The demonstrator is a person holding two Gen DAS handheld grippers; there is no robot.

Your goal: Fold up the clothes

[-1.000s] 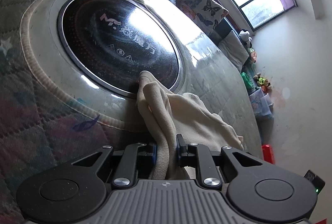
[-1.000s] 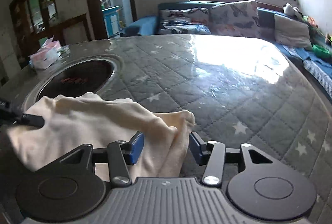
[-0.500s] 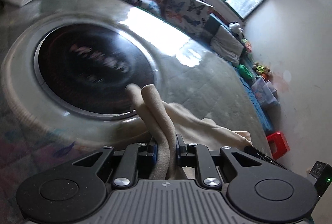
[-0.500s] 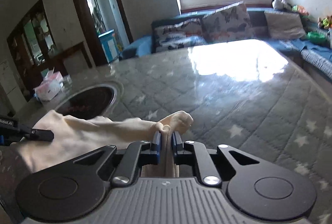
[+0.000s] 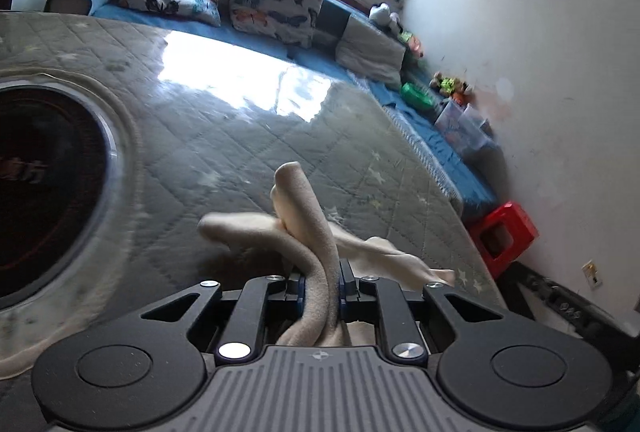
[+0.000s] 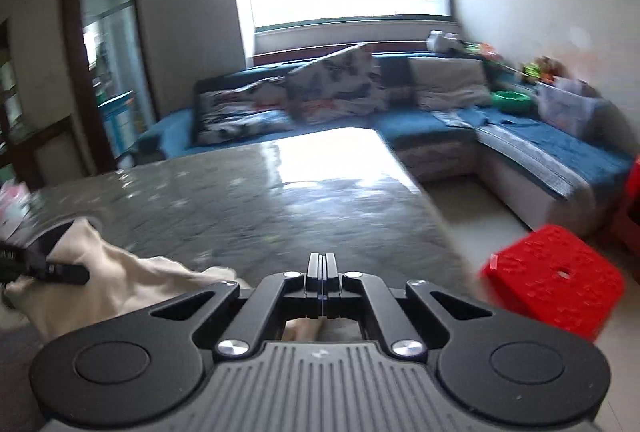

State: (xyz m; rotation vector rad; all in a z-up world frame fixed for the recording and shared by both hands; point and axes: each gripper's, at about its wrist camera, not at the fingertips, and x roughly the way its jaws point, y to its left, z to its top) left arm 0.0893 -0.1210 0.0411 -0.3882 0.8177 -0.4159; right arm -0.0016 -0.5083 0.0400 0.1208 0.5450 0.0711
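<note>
both tongs are closed: the left gripper [image 5: 322, 282] pinches a thick fold of the cream garment [image 5: 304, 224], while the right gripper [image 6: 321, 268] has its jaws fully together with nothing visible between the tips. the garment hangs over the quilted grey table [image 5: 240, 135], near a red stool [image 6: 554, 282].
</note>
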